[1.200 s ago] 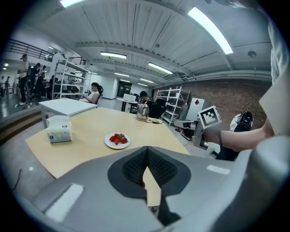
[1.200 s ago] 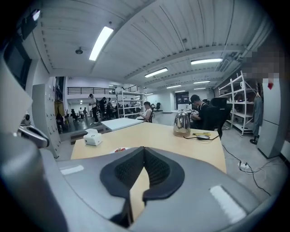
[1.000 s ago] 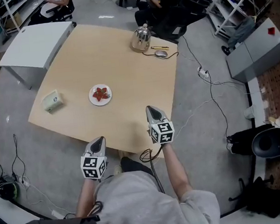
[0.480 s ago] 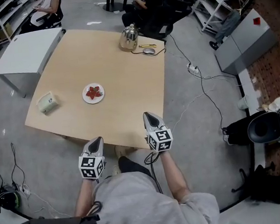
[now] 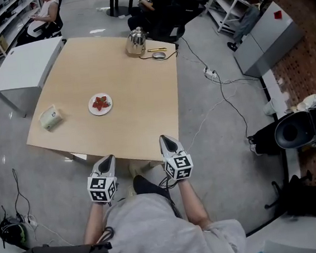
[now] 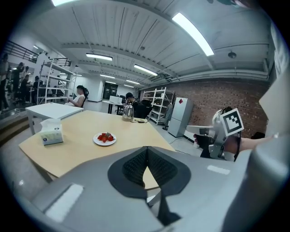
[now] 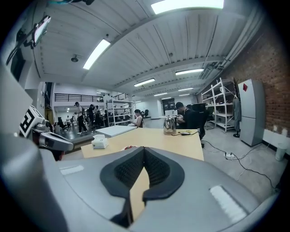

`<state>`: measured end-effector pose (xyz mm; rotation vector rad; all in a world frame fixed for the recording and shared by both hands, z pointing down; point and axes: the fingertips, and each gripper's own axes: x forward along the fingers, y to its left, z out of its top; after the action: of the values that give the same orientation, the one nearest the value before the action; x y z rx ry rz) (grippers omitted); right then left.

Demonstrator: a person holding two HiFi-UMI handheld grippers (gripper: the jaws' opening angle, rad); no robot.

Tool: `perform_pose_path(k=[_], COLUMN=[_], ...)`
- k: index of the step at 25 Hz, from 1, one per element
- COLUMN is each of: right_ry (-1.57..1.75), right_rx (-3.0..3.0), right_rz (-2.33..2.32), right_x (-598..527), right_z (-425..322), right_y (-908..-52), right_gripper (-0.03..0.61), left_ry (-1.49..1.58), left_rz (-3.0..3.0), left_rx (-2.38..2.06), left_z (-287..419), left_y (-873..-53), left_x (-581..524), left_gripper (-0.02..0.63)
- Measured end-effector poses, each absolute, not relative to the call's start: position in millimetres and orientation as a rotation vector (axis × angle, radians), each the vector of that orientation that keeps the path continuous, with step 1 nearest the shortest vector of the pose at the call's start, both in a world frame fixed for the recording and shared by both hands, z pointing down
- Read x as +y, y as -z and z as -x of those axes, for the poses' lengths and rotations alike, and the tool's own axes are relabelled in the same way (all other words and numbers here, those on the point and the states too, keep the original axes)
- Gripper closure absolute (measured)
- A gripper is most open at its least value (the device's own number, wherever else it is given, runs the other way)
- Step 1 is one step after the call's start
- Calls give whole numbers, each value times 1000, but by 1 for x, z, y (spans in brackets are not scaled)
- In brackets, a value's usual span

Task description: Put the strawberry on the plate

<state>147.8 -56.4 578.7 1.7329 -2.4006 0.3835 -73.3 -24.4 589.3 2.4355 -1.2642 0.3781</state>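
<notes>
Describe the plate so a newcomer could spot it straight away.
On the large light-wood table, look left of centre, just right of the tissue box near the left edge; the steel kettle stands away at the far edge. The plate is small, round and white, and alone holds red strawberries.

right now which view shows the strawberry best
Left gripper view: the strawberry lies unobstructed, red on the plate. Head view shows it tiny from above; right gripper view shows only a red sliver over the jaws.
</notes>
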Motion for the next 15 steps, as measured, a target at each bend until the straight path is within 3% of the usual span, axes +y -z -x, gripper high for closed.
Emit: perform_pose_path(k=[15], right_ry=[-411], right_rx=[-2334], right_rz=[-1835], right_x=[27], right_z=[-147], right_y=[-587], right_gripper=[572], left_ry=[-364], left_rz=[-2496], left_rx=[-1216], left_z=[73], left_y=[-584], left_x=[8], left_gripper=[594])
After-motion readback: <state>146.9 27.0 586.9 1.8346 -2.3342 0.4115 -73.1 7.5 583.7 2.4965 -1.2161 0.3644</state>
